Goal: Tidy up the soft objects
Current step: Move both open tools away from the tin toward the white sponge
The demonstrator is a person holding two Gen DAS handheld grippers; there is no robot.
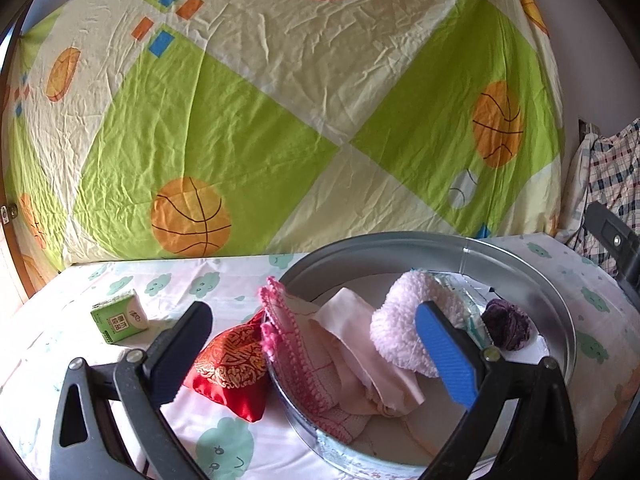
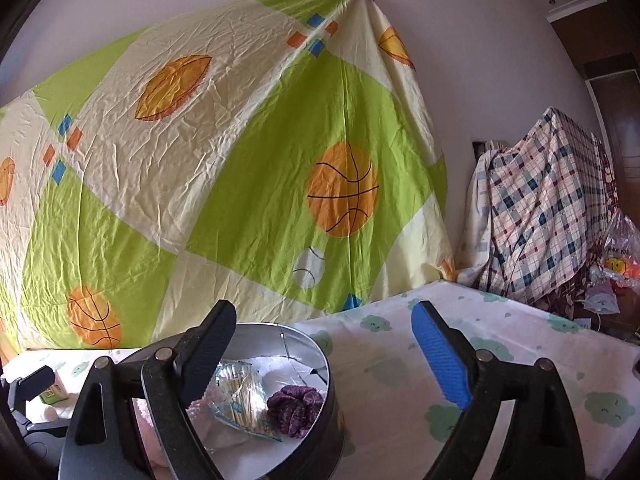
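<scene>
A round metal tin (image 1: 556, 312) stands on the table; it also shows in the right wrist view (image 2: 320, 360). In it lie a pale pink cloth (image 1: 360, 332), a fluffy pink item (image 1: 400, 320), a purple scrunchie (image 1: 508, 328) and a clear plastic packet (image 2: 240, 392). A pink knitted cloth (image 1: 292, 344) hangs over the tin's left rim. A red embroidered pouch (image 1: 232, 372) lies on the table against the tin. My left gripper (image 1: 312, 356) is open and empty, spanning the pouch and the tin. My right gripper (image 2: 320, 360) is open and empty over the tin's right edge.
A small green carton (image 1: 120, 316) stands on the table to the left. A basketball-print sheet (image 1: 280, 100) hangs behind the table. A plaid-covered pile (image 2: 552, 208) sits at the right. The cloud-print tablecloth (image 2: 520, 344) stretches right of the tin.
</scene>
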